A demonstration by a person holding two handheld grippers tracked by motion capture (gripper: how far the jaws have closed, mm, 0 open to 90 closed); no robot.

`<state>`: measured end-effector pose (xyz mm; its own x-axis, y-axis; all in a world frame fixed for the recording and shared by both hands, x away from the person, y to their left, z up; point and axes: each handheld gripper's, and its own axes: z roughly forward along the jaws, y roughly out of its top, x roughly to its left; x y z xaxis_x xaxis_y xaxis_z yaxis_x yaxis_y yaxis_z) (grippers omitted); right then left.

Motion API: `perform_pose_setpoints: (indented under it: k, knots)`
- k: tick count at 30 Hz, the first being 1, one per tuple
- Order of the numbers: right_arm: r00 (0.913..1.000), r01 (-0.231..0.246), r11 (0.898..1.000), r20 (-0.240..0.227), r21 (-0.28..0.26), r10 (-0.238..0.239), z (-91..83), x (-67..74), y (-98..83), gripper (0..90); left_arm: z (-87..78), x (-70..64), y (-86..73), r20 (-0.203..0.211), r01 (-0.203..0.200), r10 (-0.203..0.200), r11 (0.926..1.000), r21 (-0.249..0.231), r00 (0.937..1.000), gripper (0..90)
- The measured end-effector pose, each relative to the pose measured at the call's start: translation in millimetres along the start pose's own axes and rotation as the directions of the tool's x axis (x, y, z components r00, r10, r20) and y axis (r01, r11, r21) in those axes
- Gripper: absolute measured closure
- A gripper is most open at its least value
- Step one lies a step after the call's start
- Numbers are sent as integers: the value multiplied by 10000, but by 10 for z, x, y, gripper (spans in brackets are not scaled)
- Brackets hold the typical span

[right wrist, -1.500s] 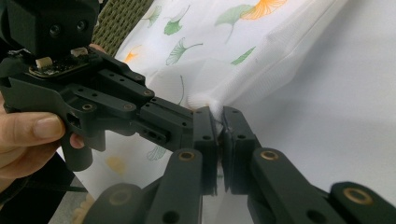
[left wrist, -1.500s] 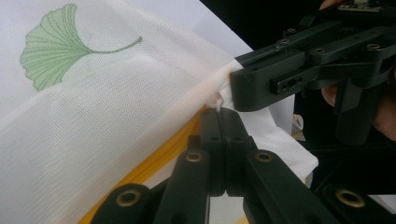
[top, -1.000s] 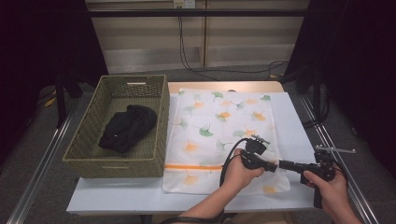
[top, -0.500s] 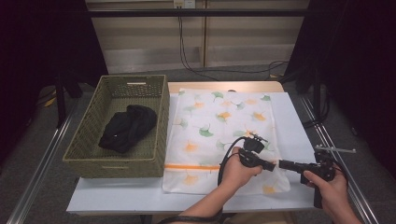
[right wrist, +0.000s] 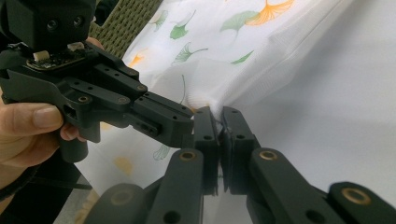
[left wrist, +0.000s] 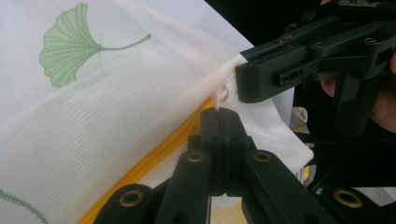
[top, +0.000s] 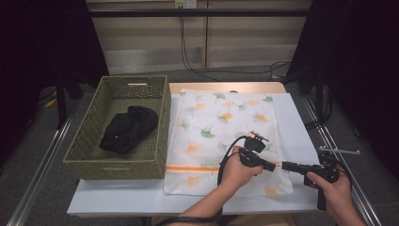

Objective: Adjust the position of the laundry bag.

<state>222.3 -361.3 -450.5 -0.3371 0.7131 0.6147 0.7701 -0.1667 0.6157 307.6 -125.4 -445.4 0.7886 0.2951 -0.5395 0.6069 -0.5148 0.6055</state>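
On the table [top: 117, 197] lie 1 white mesh bag [top: 221, 132] printed with green and orange ginkgo leaves and 1 green woven basket [top: 89, 155] with 1 black garment [top: 128, 128] in it; 2 hand-held grippers work at the bag. The bag lies flat at the table's centre, its orange zipper line [top: 188, 167] running across near the 6 o'clock edge, and the basket sits just beside it at 9 o'clock. The left gripper [top: 274, 165] and the right gripper [top: 284, 165] meet tip to tip at the bag's 4 o'clock side, at the zipper's end. In the left gripper view, the left gripper [left wrist: 218, 112] has its jaws pressed together on the white zipper pull, and the right gripper [left wrist: 243, 84] pinches the bag's fabric just beside it. Bare white table shows at 3 o'clock of the bag and along the 6 o'clock edge. Beyond the table at 12 o'clock, cables [top: 188, 52] hang against a pale wall; grey floor and metal rails flank both sides.
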Motion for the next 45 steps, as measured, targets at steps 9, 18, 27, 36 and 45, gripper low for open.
perform_pose_setpoints:
  k: [9, 18, 27, 36, 45]
  knots:
    - [9998, -98, 9999, -179, 31, 99, 14, -7, -2, 867, 84, -18, -20, -47, -310, 311, 9994, 149, 9995, 900]
    - [9995, -155, 9999, -280, -8, 155, 20, -3, 4, 867, 123, -43, -21, -438, -335, 338, 9994, 70, 9985, 900]
    - [9993, -19, 10000, -383, -13, 19, 3, -3, 7, 867, 33, -48, 8, -326, -193, 201, 9995, 263, 9993, 900]
    - [9996, 2, 10000, -279, -39, -3, -45, -49, -1, 866, -33, -83, 41, -269, -214, 222, 9993, 296, 9994, 900]
    - [9995, 17, 10000, -303, 47, -16, -42, -33, -3, 866, -64, -83, 45, -237, -287, 295, 9990, 330, 9993, 900]
